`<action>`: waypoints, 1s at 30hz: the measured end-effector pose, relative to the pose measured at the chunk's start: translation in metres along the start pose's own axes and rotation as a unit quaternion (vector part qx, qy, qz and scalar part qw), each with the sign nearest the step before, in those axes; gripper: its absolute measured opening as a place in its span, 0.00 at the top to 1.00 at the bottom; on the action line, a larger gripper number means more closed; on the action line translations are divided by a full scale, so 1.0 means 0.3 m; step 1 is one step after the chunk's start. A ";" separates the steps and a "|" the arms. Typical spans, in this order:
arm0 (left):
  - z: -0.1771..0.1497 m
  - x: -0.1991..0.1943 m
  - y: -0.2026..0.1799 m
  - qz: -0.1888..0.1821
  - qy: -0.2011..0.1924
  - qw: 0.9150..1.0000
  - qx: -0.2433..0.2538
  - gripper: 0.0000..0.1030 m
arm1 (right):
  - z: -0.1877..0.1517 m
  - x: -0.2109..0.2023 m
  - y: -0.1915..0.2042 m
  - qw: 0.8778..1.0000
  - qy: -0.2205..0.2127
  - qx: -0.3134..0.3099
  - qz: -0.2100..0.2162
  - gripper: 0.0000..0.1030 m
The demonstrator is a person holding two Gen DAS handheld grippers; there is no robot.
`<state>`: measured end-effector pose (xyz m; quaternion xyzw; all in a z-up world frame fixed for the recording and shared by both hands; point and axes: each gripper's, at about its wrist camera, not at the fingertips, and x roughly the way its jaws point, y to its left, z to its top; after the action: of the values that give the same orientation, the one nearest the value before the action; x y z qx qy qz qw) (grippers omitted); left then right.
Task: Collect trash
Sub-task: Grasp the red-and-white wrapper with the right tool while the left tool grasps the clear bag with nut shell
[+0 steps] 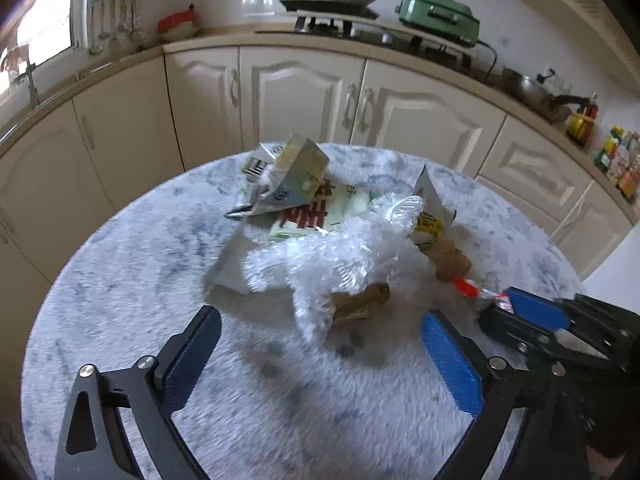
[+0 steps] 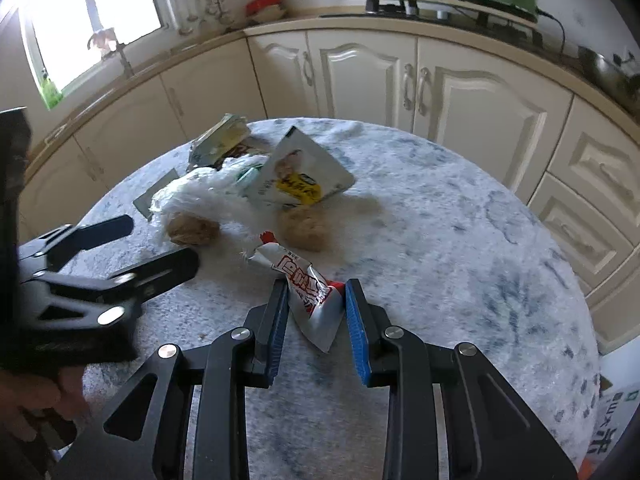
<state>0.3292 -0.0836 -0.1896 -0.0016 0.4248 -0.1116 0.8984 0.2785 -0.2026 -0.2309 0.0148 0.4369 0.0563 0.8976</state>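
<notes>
Cream kitchen cabinets ring the round marbled table (image 2: 460,240), where the right gripper (image 2: 316,312) narrowly brackets a red-and-white foil wrapper (image 2: 308,284) at 6 o'clock, the left gripper (image 1: 320,344) gapes wide, and the heap of crumpled plastic and packets (image 1: 340,236) remains uncollected.

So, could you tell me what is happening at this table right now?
A person is clearing trash off a round table with two handheld grippers. The right gripper has its jaws on either side of a red and silver wrapper, closing on it but perhaps not yet clamped. The left gripper is open and empty, pointed at the remaining pile: crumpled clear plastic, cartons and brown paper wads.
</notes>
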 end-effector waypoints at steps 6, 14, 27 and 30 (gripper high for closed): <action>0.038 0.031 -0.005 -0.008 -0.003 1.000 -0.009 0.60 | -0.005 -0.009 -0.016 1.000 -0.004 0.010 0.017 0.72; -0.081 -0.074 0.052 -0.041 -0.001 0.999 -0.007 0.60 | -0.061 -0.066 -0.013 0.999 -0.004 0.022 0.040 0.72; -0.301 -0.328 0.118 -0.050 -0.001 0.998 0.040 0.30 | -0.226 -0.173 0.073 0.999 0.004 0.021 0.036 0.72; -0.303 -0.367 0.094 -0.018 -0.032 0.998 0.041 0.10 | -0.244 -0.191 0.084 0.999 0.004 0.019 0.027 0.72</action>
<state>0.1977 -0.0255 -0.1666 0.0236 0.3906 -0.1446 0.9088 0.1836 -0.1858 -0.2294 0.0436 0.4407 0.0722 0.8937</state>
